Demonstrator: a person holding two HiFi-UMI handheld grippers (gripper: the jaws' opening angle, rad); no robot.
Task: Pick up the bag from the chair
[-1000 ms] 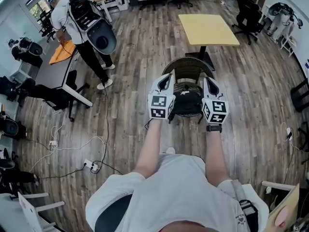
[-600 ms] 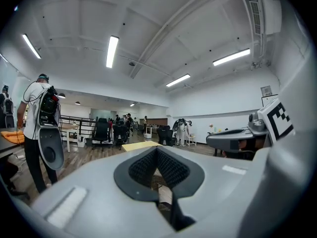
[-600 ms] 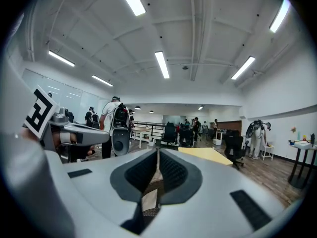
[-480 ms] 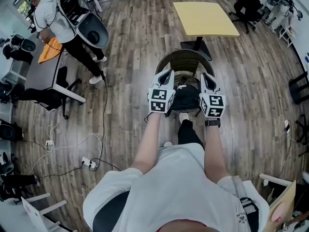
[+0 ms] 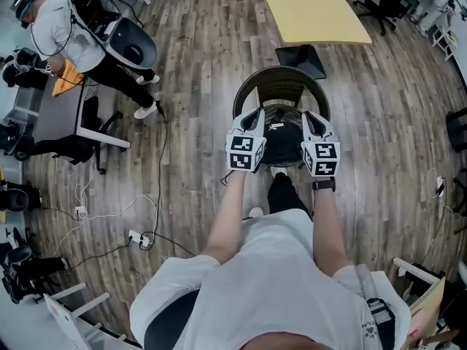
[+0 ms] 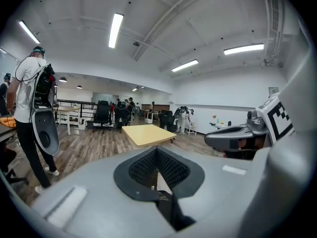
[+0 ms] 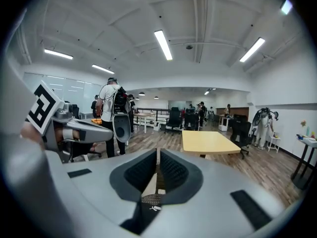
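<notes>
Head view: my left tongs (image 5: 255,117) and right tongs (image 5: 309,119), jaws pressed together and holding nothing, flank the black bag (image 5: 283,141), which lies on the seat of the wicker chair (image 5: 281,79). Whether either touches the bag, I cannot tell. My leg (image 5: 283,195) stands just before the chair. Beyond it is a yellow table (image 5: 315,13). Well apart at far left, a person (image 5: 69,28) stands beside a desk (image 5: 55,119), and cables (image 5: 146,214) lie across the floor.
</notes>
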